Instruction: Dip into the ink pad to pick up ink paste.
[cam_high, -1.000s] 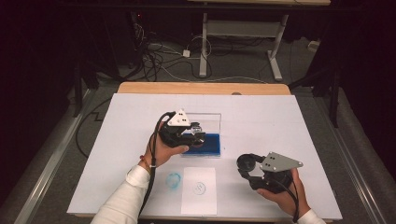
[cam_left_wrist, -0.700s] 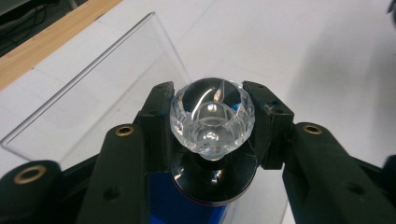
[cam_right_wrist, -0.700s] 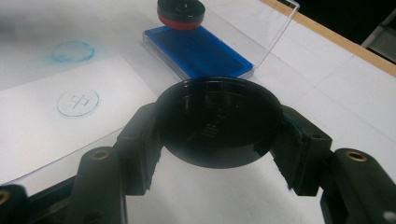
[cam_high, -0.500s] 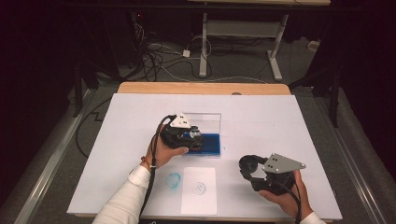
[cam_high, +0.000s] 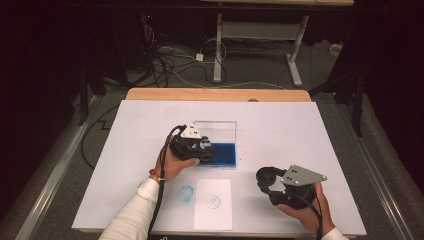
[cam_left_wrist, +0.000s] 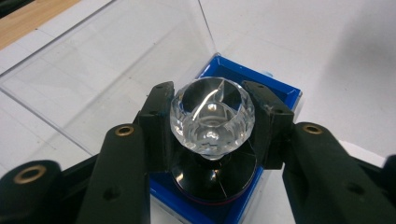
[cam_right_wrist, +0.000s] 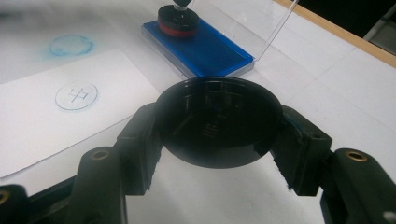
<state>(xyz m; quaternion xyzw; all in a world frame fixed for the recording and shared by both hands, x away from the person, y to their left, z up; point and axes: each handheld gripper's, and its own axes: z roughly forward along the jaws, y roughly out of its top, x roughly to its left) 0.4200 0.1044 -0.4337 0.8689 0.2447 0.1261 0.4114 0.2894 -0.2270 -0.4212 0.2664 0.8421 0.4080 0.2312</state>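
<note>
A stamp with a faceted clear knob (cam_left_wrist: 212, 119) and a black round base stands on the blue ink pad (cam_left_wrist: 275, 91) of a case with a raised clear lid (cam_high: 215, 131). My left gripper (cam_left_wrist: 208, 92) is shut on the knob, one jaw on each side. In the high view the left gripper (cam_high: 202, 150) sits over the left end of the ink pad (cam_high: 226, 155). My right gripper (cam_right_wrist: 218, 119) is shut on a black round cap (cam_right_wrist: 217, 135), held low over the table's right front (cam_high: 269, 176). The stamp (cam_right_wrist: 178, 21) also shows far off in the right gripper view.
A white paper card (cam_high: 213, 202) with a faint round blue imprint lies near the front edge, between the two hands. A blue ring smudge (cam_high: 186, 192) marks the white tabletop (cam_high: 300, 125) just left of the card. A wooden strip (cam_high: 215, 94) borders the far side.
The left hand has sunk a little, bringing the stamp down onto the ink pad. The right hand with the cap has kept still.
</note>
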